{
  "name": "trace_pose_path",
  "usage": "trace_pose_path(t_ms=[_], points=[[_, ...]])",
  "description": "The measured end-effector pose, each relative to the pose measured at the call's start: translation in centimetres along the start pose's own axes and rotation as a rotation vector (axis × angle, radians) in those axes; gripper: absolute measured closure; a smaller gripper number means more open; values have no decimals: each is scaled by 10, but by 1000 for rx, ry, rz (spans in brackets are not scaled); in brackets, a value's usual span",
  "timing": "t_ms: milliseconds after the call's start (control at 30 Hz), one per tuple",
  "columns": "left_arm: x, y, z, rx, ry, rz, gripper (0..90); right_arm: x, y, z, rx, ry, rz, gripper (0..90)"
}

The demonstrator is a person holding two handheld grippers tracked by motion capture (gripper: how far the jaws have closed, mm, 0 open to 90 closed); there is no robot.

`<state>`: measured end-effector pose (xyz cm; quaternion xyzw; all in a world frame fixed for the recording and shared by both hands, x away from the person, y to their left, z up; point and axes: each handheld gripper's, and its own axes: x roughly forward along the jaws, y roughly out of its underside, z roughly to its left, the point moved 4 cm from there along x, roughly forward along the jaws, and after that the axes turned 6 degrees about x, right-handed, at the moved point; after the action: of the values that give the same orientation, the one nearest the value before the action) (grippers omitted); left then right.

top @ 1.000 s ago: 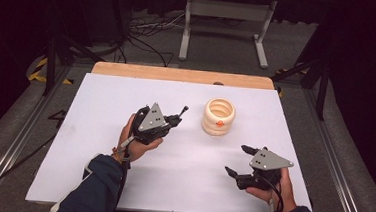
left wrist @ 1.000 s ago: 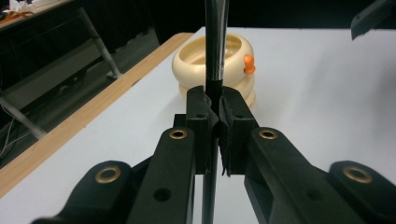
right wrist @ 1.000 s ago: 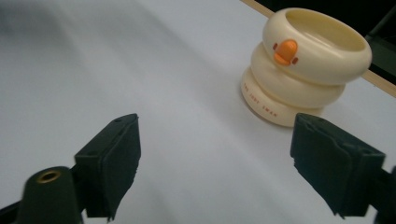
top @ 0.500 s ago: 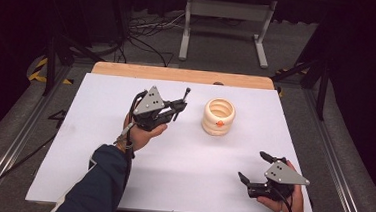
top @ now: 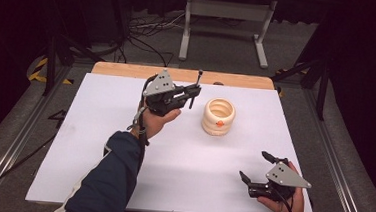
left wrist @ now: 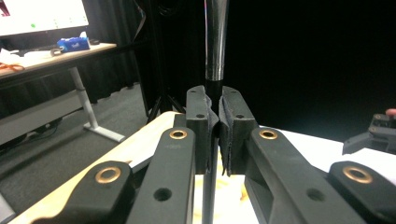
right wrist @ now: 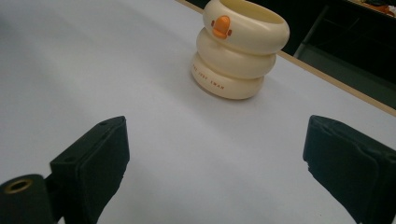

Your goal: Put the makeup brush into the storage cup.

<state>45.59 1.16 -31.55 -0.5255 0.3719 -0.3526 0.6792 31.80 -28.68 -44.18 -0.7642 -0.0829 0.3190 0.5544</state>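
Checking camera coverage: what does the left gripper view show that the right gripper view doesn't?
Left gripper view: the left gripper, jaws shut on a thin black rod standing upright, and a desk in the background.
Right gripper view: the right gripper, jaws open and just been opening, nothing between them, facing a cream ringed holder with an orange beak.
Both: the white table and its wooden edge.
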Motion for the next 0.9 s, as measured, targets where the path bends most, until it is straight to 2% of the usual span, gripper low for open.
trace_pose_path(t_ms=[200, 333, 900], points=[[24, -1, 3, -11, 19, -6, 836, -2, -1, -2, 11, 7, -16, 81], [35, 1, 5, -41, 27, -31, 836, -2, -1, -4, 21, 5, -26, 81], [62, 11, 8, -66, 44, -63, 836, -4, -1, -6, 25, 12, -43, 85]])
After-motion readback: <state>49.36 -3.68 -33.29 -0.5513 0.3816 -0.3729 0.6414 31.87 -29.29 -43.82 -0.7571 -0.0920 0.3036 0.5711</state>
